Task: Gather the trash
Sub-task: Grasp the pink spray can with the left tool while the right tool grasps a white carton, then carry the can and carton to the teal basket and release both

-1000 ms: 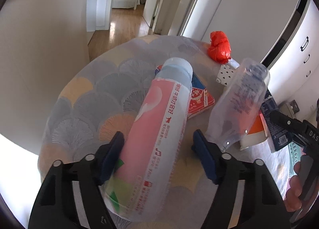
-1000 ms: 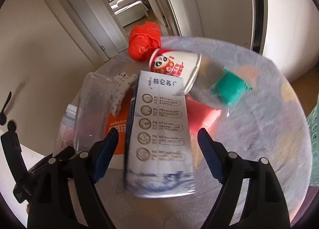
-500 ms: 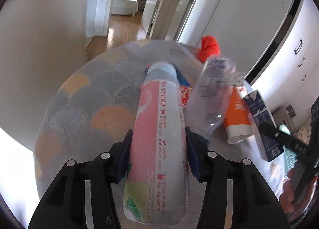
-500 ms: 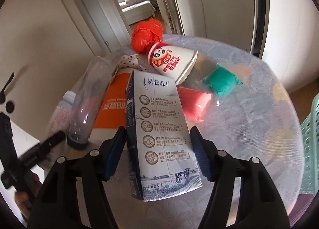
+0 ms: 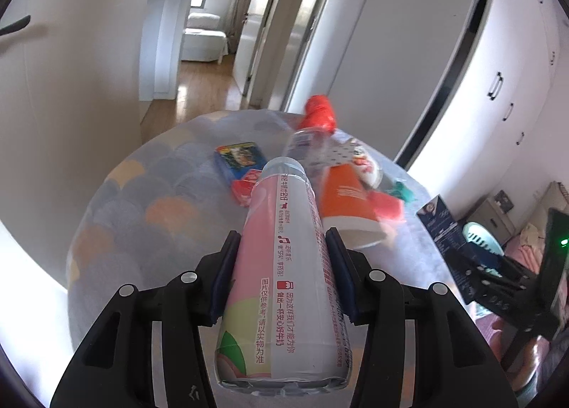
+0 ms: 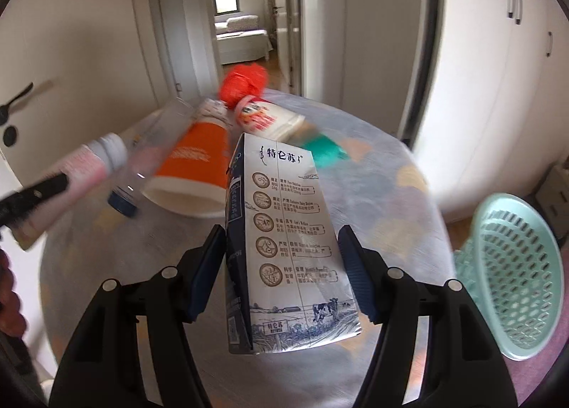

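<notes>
My left gripper (image 5: 281,251) is shut on a pink-and-white plastic bottle (image 5: 281,273), held lengthwise above the round table (image 5: 142,230); the same bottle (image 6: 89,162) shows blurred at the left of the right wrist view. My right gripper (image 6: 282,248) is shut on a blue-and-white milk carton (image 6: 288,248), lifted over the table (image 6: 391,202); the carton (image 5: 441,223) also appears at the right of the left wrist view. Trash lying on the table: an orange paper cup (image 6: 195,166), a clear bottle (image 6: 142,166), a white printed cup (image 6: 266,116), a red bag (image 6: 245,82), a green wrapper (image 6: 325,152).
A mint-green perforated basket (image 6: 512,266) stands beside the table at the right. A blue packet (image 5: 242,157) and a red packet (image 5: 245,187) lie near the table's middle. White cupboards (image 5: 498,88) are behind, and an open doorway (image 6: 242,35) leads to a hall.
Both grippers closed, the left on the pink bottle and the right on the milk carton, then lifted them off the table. The clear bottle now lies by the orange cup.
</notes>
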